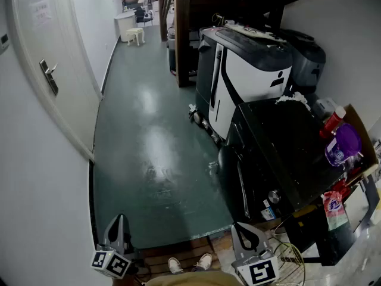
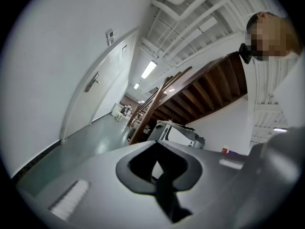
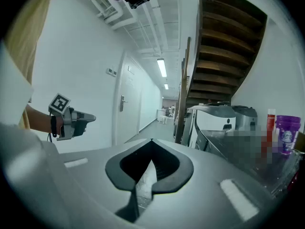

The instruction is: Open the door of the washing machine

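Note:
The black washing machine (image 1: 280, 154) stands at the right of the hallway, its front turned to the left. Its round door (image 1: 229, 168) looks closed, with a long bar handle (image 1: 243, 189) beside it. My left gripper (image 1: 121, 218) is low at the bottom left, shut and empty, well apart from the machine. My right gripper (image 1: 239, 226) hovers just short of the machine's near front corner, also shut with nothing in it. In the right gripper view the machine's top (image 3: 224, 144) lies ahead to the right, and the left gripper (image 3: 89, 118) shows at the left.
A white-and-black floor-cleaning machine (image 1: 250, 70) stands behind the washer. A purple detergent bottle (image 1: 343, 145) and a red bottle (image 1: 331, 123) sit at its right. A wire basket (image 1: 290, 261) is by my feet. A closed white door (image 1: 50, 76) lines the left wall; wooden stairs (image 1: 184, 28) rise beyond.

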A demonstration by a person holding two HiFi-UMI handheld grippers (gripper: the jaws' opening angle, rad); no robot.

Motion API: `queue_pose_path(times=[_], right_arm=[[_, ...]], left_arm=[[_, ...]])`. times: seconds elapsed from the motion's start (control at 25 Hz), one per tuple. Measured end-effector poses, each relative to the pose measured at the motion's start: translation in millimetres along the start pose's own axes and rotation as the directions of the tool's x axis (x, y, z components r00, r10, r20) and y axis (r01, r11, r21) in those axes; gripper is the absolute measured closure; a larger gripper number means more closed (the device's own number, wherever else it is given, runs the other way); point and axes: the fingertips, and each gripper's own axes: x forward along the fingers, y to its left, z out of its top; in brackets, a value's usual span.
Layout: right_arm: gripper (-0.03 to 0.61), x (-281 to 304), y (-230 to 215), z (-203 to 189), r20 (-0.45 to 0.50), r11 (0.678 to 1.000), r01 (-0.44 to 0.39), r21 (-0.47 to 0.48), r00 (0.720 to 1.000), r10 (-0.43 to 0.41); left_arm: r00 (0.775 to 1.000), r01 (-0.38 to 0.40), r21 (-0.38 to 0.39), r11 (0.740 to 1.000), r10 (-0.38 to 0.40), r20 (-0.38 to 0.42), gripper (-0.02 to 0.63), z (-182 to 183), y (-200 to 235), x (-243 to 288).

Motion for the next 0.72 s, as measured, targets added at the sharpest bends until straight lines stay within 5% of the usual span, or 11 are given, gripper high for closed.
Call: queue_pose_path(times=[0.72], right_arm=[[0.574,-18,13,-4,0.012,0.999,-0.027,0.018,1.0,0.027]], left_arm=[[1.0,-0.004,0.003,1.0,0.004,-0.012,0.554,-13,-5,-23]])
